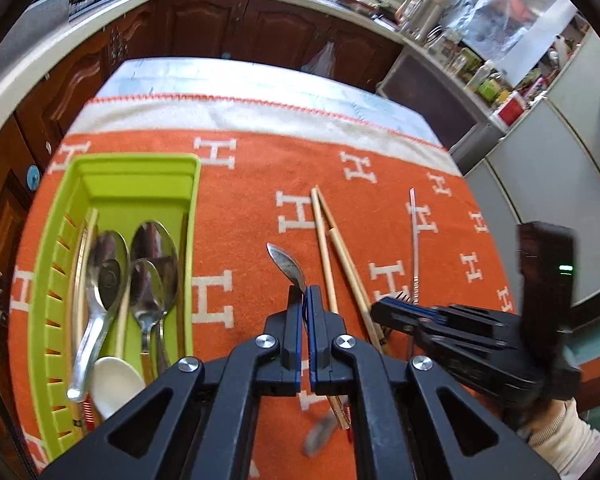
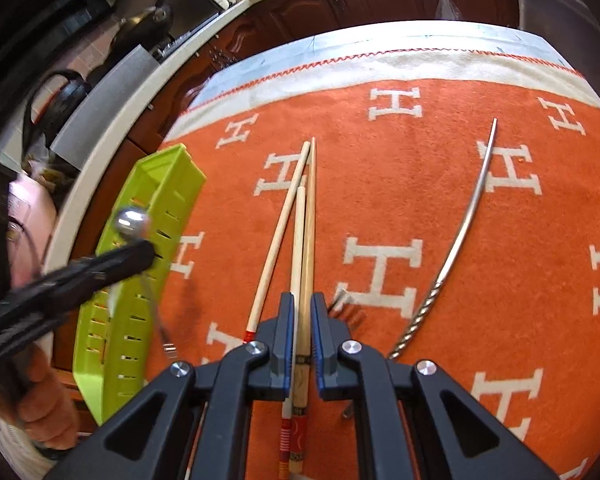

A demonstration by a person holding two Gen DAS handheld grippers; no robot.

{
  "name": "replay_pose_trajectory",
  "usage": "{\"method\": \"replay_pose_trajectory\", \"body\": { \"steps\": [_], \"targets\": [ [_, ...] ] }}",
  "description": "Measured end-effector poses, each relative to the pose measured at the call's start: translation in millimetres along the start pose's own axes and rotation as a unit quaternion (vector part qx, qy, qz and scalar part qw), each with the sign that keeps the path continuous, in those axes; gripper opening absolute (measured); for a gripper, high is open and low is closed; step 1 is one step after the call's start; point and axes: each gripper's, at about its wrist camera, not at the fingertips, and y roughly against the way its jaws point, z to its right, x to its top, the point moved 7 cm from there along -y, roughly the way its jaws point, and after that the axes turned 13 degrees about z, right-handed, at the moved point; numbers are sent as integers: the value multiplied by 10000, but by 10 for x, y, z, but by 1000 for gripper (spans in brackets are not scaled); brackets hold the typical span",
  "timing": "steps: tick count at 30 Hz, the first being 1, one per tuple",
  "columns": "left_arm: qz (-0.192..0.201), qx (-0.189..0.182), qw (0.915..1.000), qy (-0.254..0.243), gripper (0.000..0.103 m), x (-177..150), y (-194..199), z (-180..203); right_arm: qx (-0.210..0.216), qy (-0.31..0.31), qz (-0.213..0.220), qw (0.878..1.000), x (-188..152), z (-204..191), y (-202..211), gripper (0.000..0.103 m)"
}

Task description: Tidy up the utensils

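Note:
My left gripper (image 1: pixel 304 295) is shut on a metal spoon (image 1: pixel 287 265), held above the orange cloth just right of the green utensil tray (image 1: pixel 140 168); the spoon bowl points forward. The tray holds several spoons (image 1: pixel 108 268) and a white ladle (image 1: pixel 112 384). My right gripper (image 2: pixel 300 304) is shut on two wooden chopsticks (image 2: pixel 306 216), their tips pointing away. A third chopstick (image 2: pixel 278 236) lies just left of them. A fork (image 2: pixel 346 306) lies under the right finger. The left gripper with its spoon (image 2: pixel 132 222) shows beside the tray (image 2: pixel 160 184).
A long thin metal skewer (image 2: pixel 466 232) lies on the cloth to the right; it also shows in the left wrist view (image 1: pixel 415 240). The orange cloth (image 2: pixel 400 140) covers a table. Wooden cabinets (image 1: pixel 220 28) and a cluttered counter stand behind.

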Motion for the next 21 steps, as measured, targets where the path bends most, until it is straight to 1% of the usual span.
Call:
{"method": "replay_pose_trajectory", "body": {
  "steps": [1,2,6,7,8,9,13,15,18,21],
  "targets": [
    [47,-10,10000,-9,0,16,56,-7,-80,64,-57,9999,-10,-11,-33,8],
    [103,-22,9999,-13,0,47,125,-15,-138,115,-105,9998,-25,-20,-62,11],
    [307,-50,9995,58,0,174,383,-73,-254,218,-59,9994,-32,-43,-87,12],
    [377,-37,9993,69,0,219,473,-105,-289,285,-49,9992,-33,-53,-85,11],
    [449,-19,9990,75,0,264,567,-145,-331,310,-32,9990,-35,-58,-79,7],
    [518,29,9986,68,0,313,661,-191,-342,309,-31,9989,-43,-60,-68,6],
    [719,327,9969,5,0,439,963,-382,-227,206,60,9995,-35,-82,13,6],
    [766,558,9955,-78,0,470,1082,-494,-134,95,125,9998,-16,-99,68,6],
    [754,818,9937,-141,0,465,1175,-636,48,-156,202,9997,25,-120,179,6],
    [655,1079,9918,-209,0,386,1207,-769,294,-330,220,9988,70,-212,286,6]
  ]
}}
